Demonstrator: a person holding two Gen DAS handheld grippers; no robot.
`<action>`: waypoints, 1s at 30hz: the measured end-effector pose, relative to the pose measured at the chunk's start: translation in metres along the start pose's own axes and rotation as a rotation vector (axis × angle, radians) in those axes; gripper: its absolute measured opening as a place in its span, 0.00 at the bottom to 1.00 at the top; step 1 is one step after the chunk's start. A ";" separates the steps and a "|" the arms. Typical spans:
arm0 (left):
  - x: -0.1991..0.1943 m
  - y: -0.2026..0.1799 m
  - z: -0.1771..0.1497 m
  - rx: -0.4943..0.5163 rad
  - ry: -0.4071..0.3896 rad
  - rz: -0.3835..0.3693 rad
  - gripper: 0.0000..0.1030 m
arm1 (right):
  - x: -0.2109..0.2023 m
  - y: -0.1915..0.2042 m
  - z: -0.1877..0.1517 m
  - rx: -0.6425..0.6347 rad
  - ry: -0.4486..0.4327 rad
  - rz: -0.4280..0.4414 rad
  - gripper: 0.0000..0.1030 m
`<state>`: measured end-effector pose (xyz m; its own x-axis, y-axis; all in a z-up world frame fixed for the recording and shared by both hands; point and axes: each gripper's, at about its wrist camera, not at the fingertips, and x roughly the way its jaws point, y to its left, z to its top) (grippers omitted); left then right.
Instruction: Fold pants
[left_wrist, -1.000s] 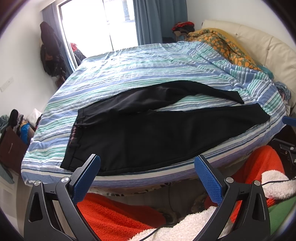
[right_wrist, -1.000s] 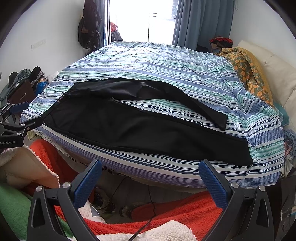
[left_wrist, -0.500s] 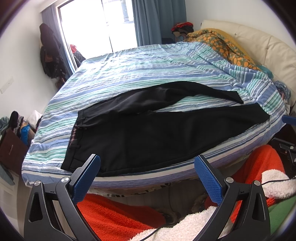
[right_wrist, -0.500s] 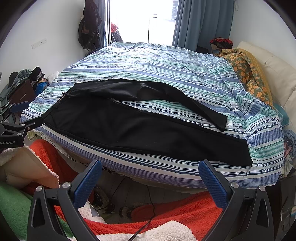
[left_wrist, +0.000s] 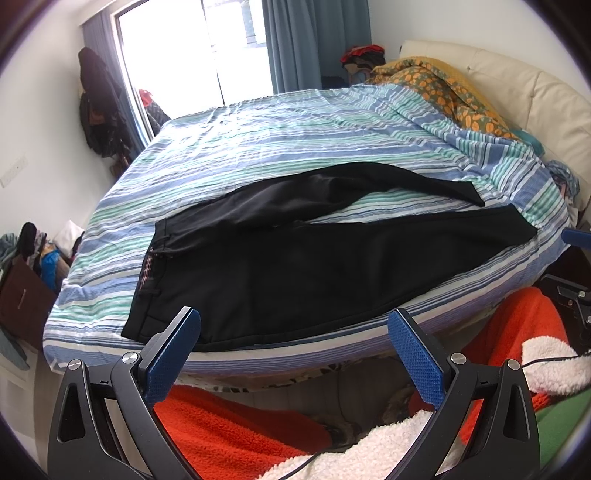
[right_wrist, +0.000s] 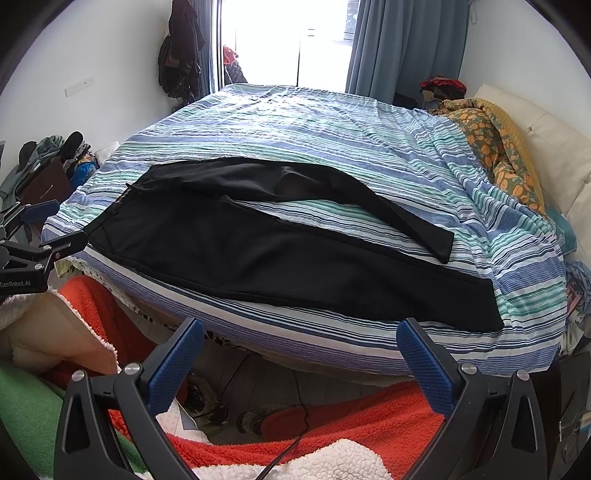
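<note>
left tongs (left_wrist: 293, 332): spread wide, empty, short of the bed edge
right tongs (right_wrist: 299, 341): spread wide, empty, also off the bed
pants (left_wrist: 295, 258): flat on striped bed (left_wrist: 295, 147) just ahead of both, legs splayed apart
change: nothing in the last second, tongs barely shifted
meaning: fold not started, no grasp yet

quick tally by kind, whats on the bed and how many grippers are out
black pants: 1
orange-patterned quilt: 1
blue, green and white striped bedspread: 1
left gripper, open: 1
right gripper, open: 1
total: 5
</note>
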<state>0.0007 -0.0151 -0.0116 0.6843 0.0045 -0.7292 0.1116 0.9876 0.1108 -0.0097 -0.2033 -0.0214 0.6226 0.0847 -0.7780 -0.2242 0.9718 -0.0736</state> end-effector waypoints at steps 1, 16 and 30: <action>0.000 0.000 0.000 0.000 0.000 0.000 0.99 | 0.000 0.000 0.000 0.000 0.000 0.000 1.00; -0.001 -0.001 0.000 0.003 -0.001 -0.002 0.99 | 0.002 0.001 0.002 -0.008 0.003 0.002 1.00; 0.000 0.003 0.000 0.007 -0.007 0.000 0.99 | 0.001 0.001 0.002 -0.010 -0.005 -0.001 1.00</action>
<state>0.0014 -0.0119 -0.0115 0.6891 0.0032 -0.7247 0.1171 0.9864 0.1157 -0.0080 -0.2019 -0.0216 0.6263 0.0853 -0.7749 -0.2312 0.9696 -0.0802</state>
